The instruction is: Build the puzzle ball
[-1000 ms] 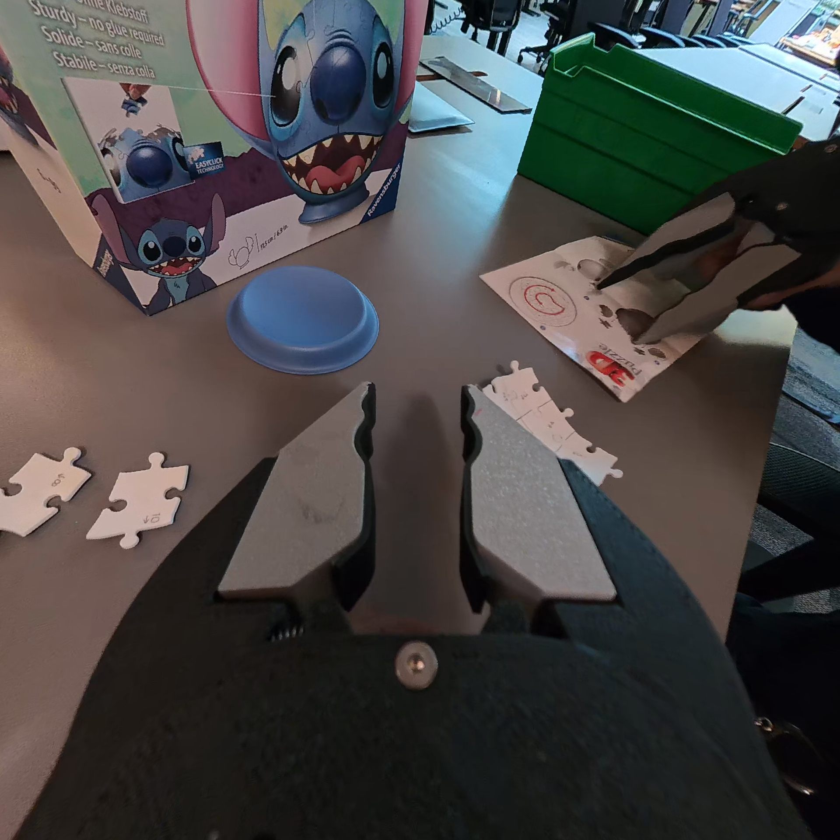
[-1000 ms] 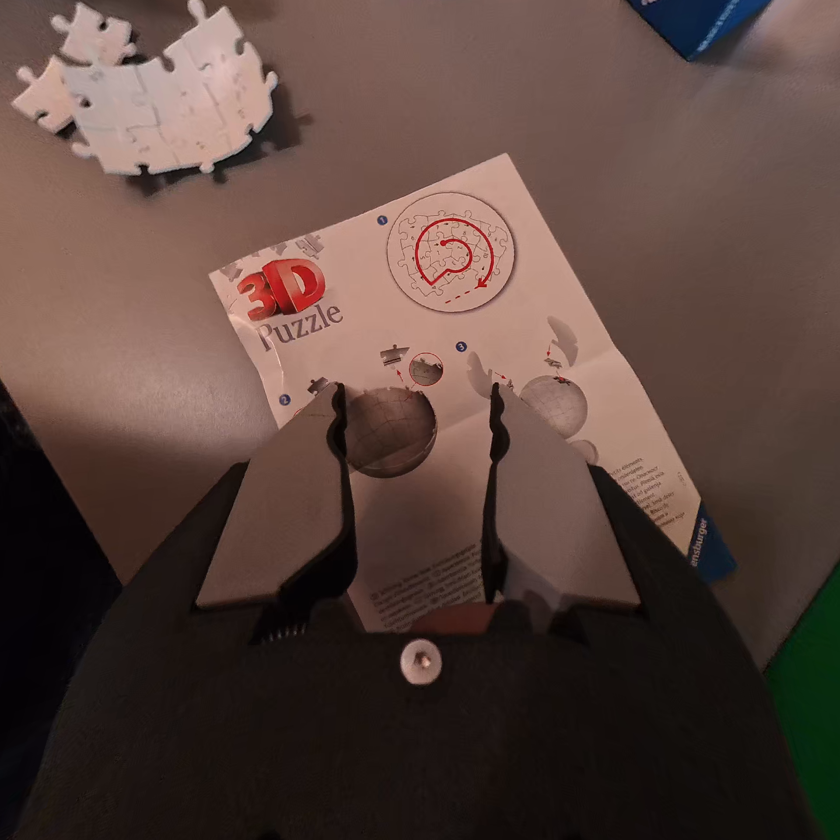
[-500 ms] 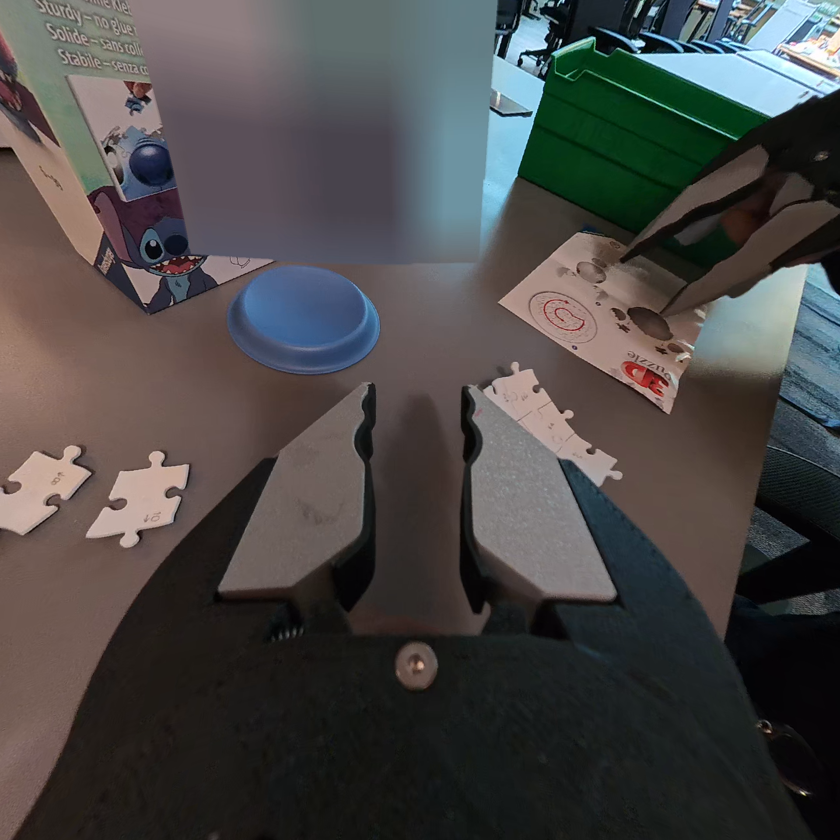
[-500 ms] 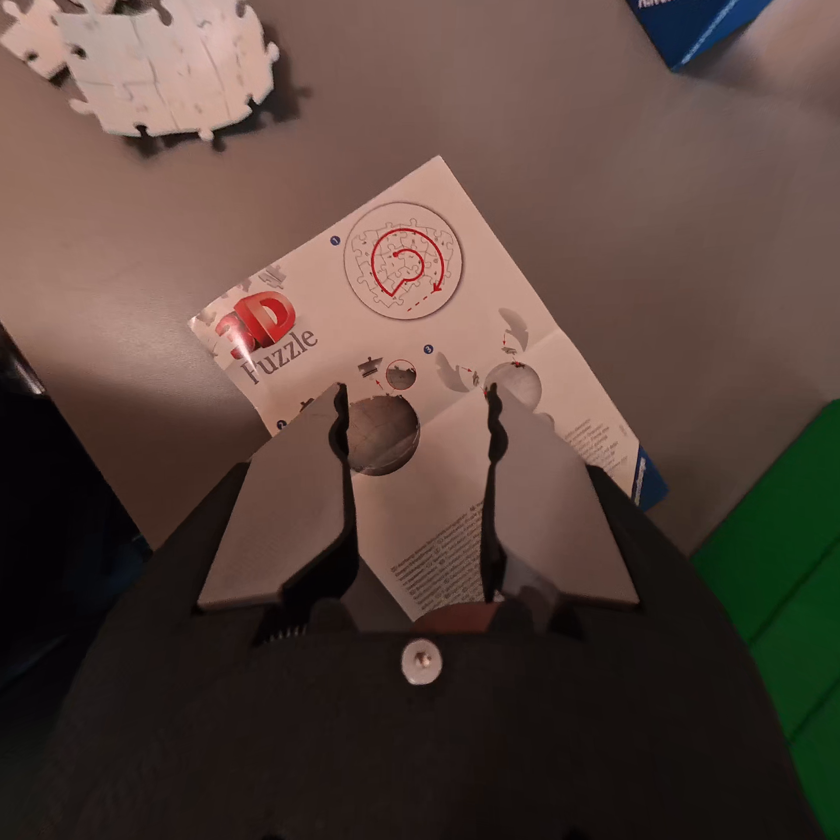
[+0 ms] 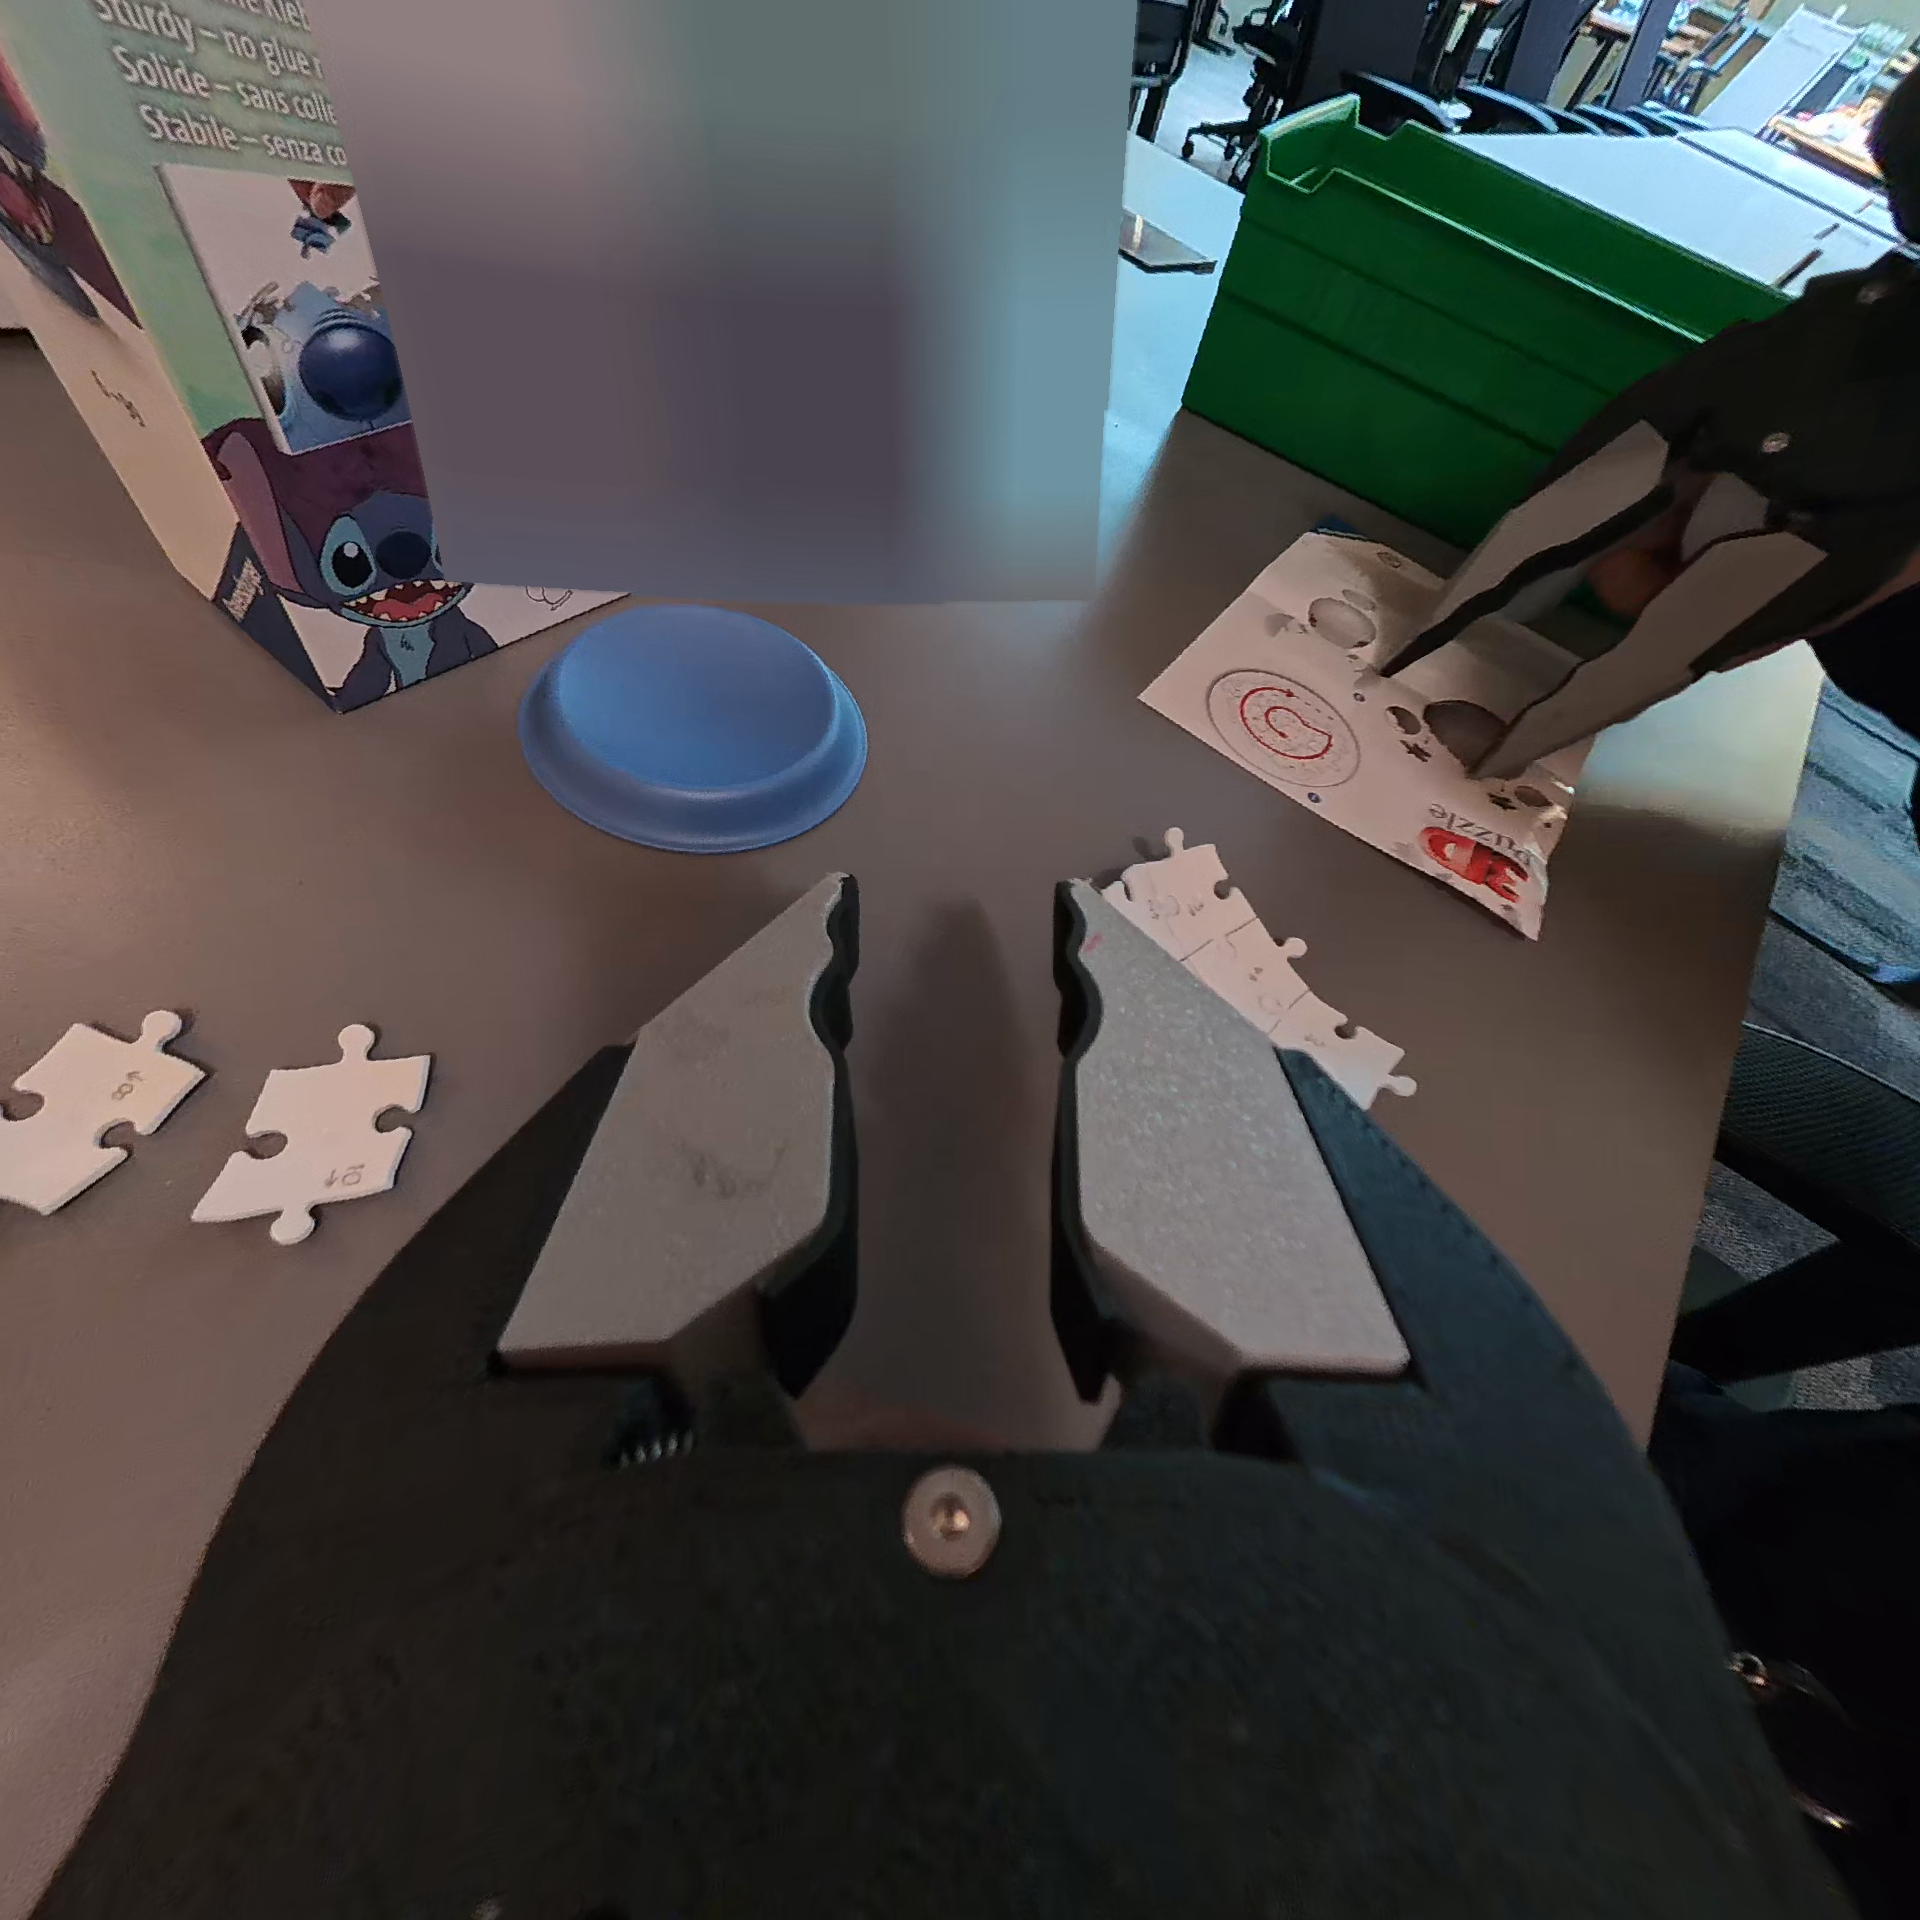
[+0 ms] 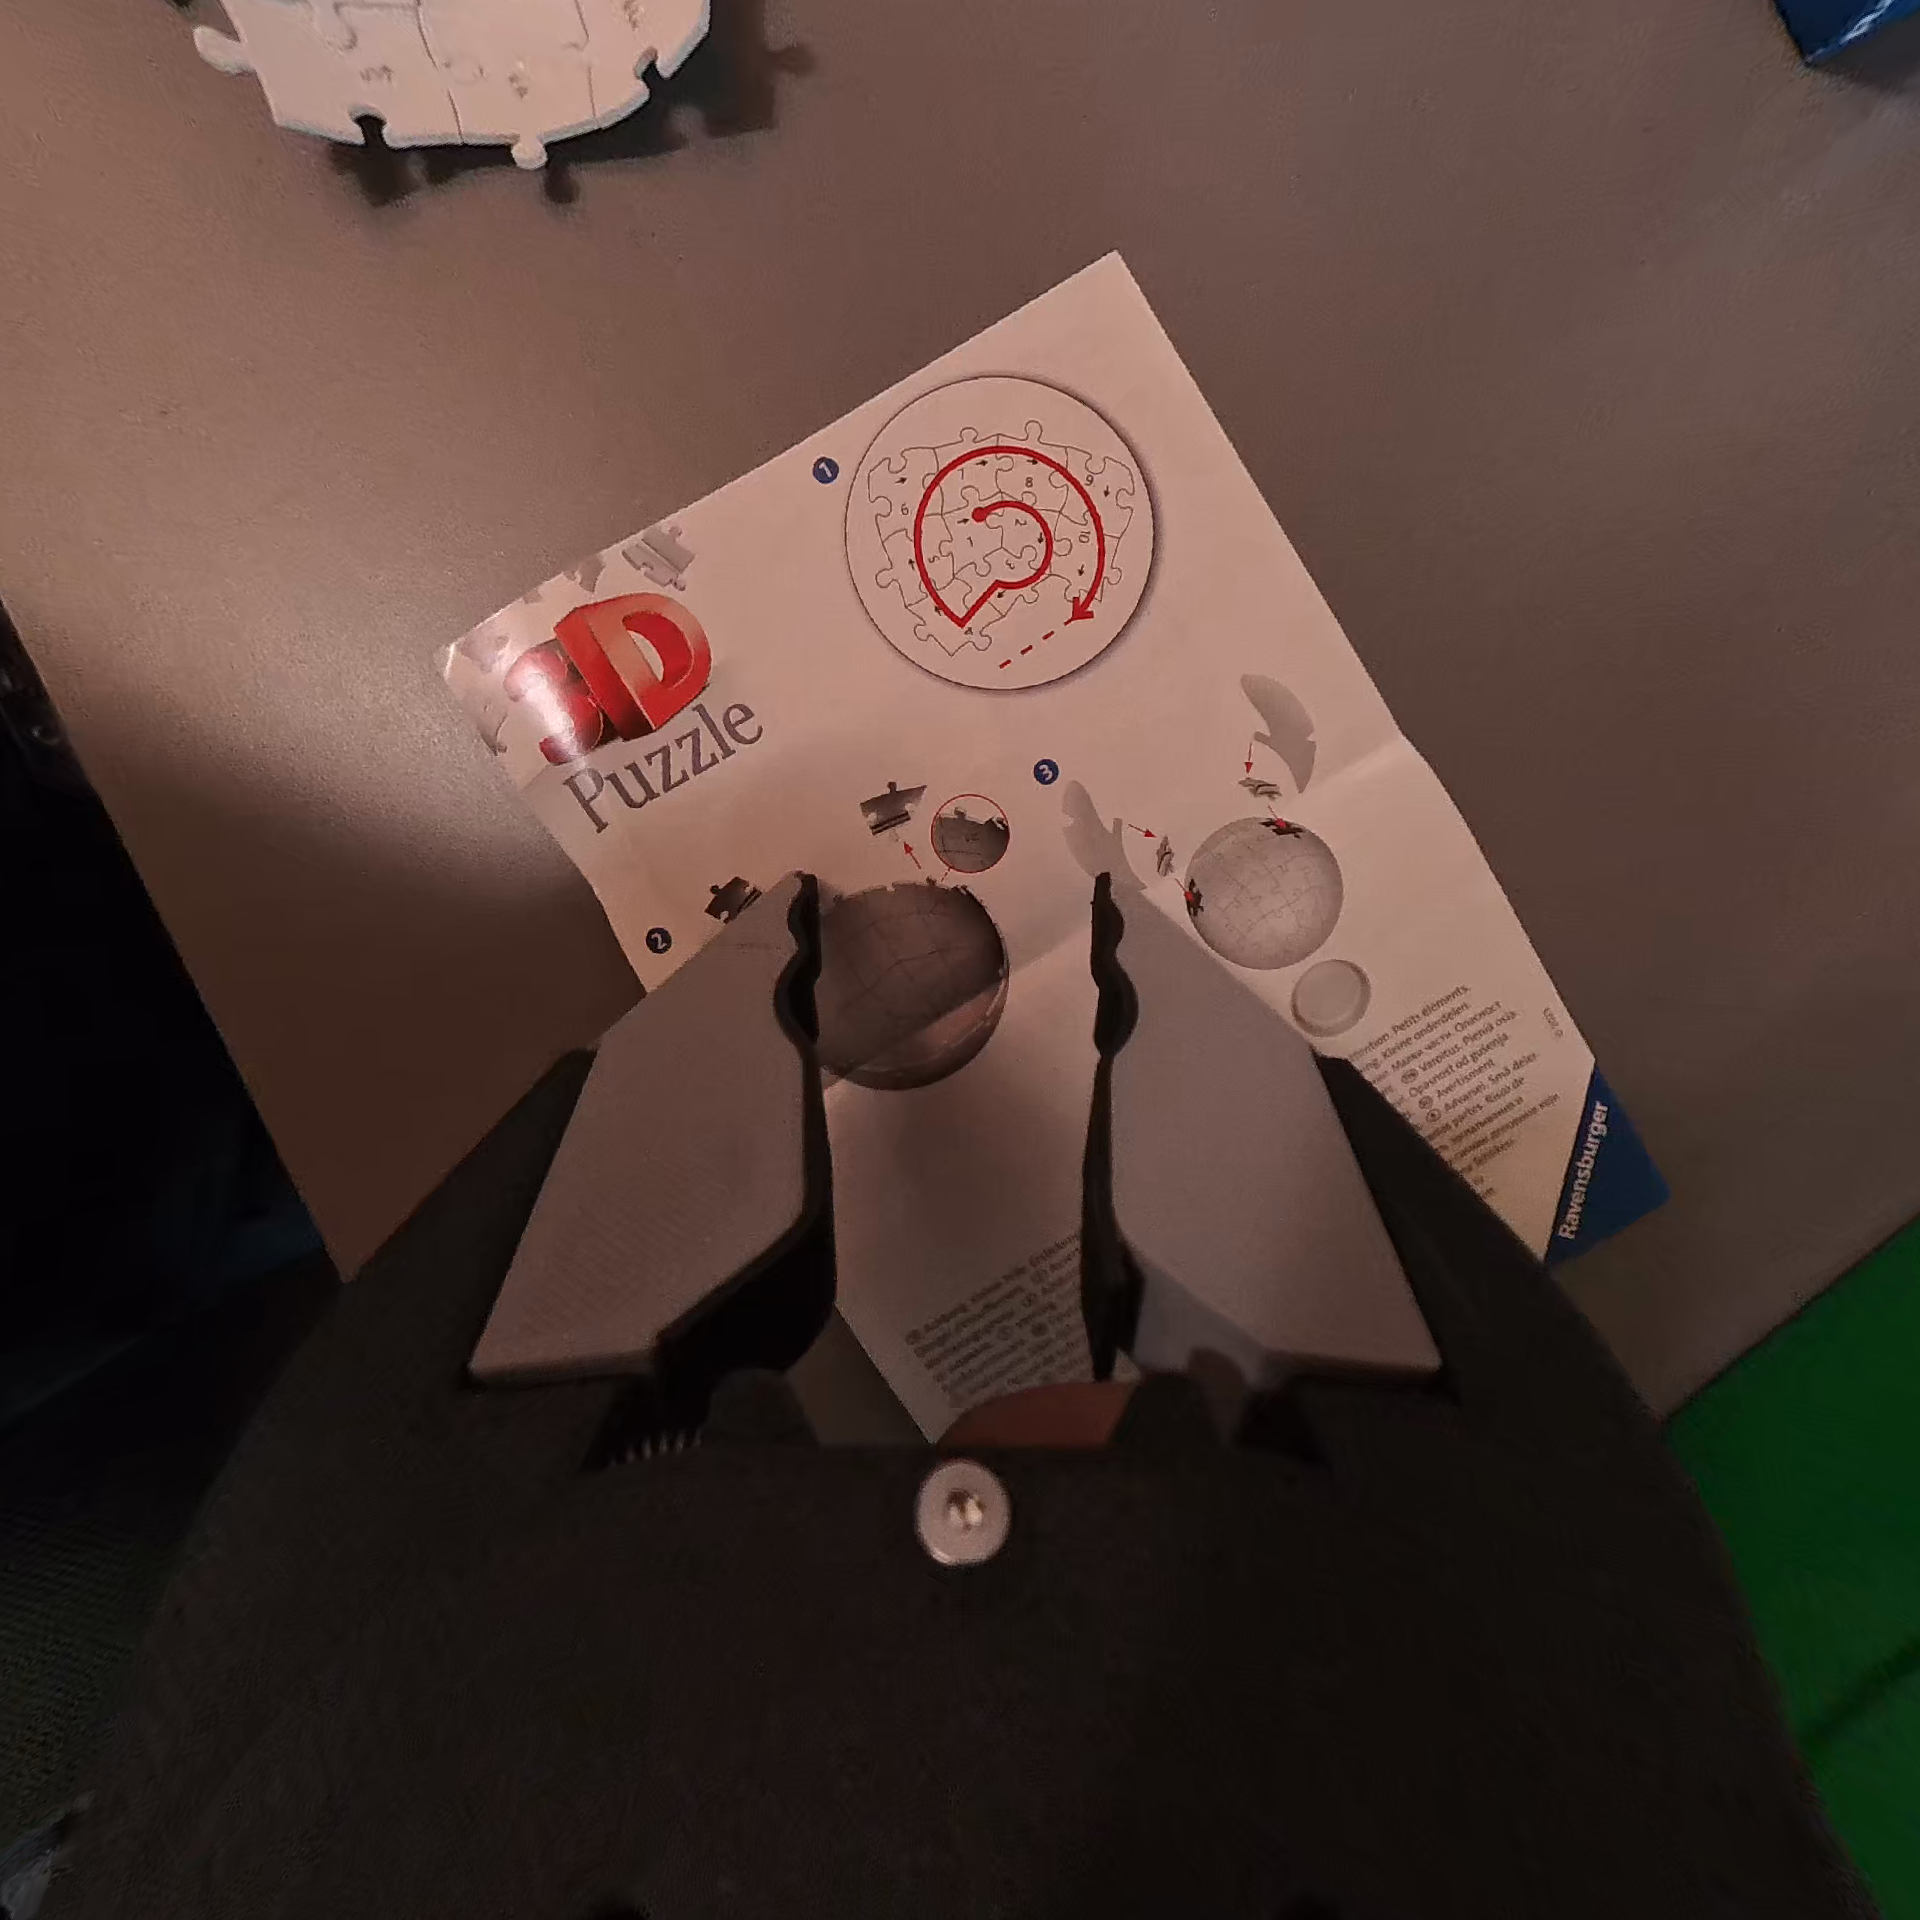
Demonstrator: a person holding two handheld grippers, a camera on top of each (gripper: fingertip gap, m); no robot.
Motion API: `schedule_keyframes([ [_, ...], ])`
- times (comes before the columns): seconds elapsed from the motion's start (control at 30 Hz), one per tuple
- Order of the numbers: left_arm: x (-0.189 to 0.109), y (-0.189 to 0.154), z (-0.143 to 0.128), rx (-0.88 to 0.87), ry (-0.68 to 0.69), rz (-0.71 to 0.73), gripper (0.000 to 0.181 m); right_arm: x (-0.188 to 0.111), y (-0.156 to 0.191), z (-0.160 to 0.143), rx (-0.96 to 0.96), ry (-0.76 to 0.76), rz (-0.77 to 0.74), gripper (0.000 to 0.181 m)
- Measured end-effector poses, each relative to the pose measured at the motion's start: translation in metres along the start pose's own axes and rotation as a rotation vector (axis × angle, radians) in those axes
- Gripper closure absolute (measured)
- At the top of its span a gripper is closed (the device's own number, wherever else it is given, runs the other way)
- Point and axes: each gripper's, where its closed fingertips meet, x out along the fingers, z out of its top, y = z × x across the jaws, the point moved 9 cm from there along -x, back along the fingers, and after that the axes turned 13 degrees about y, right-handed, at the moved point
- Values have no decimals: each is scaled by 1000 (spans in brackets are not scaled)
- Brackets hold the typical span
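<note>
A joined patch of white puzzle pieces [image 5: 1247, 961] lies on the grey table [image 5: 935, 852] just right of my left gripper [image 5: 954, 899], which is open and empty over bare table. The patch also shows in the right wrist view [image 6: 468, 73]. Two loose white pieces [image 5: 317, 1132] [image 5: 88, 1101] lie at the left. A blue round stand [image 5: 691, 722] sits ahead. My right gripper [image 6: 951, 894] is open and empty, its fingertips down on or just above the instruction sheet [image 6: 1039, 727]. It also shows in the left wrist view [image 5: 1439, 717] over the sheet [image 5: 1288, 717].
The puzzle box [image 5: 260, 343] stands at the back left. A green crate [image 5: 1455, 312] stands at the back right beside the sheet; its green edge shows in the right wrist view [image 6: 1829, 1455]. The table's right edge is close to the sheet. My hands' fingertips stand some 25 cm from each other.
My right gripper has come lower over the instruction sheet and swung more upright, and the sheet has shifted on the table and looks larger. My left gripper has not moved.
</note>
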Motion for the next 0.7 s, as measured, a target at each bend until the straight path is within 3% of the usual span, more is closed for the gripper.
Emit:
schedule_keyframes([
  [0.23,0,0,0,-2,4,-6,146,-3,-2,3,-10,6,-37,129],
  [0.6,1,0,0,-2,7,-7,146,-30,-16,35,74,-314,-156,131],
  [0.7,1,0,0,-4,7,-7,146,-27,-27,40,153,-320,-204,130],
])
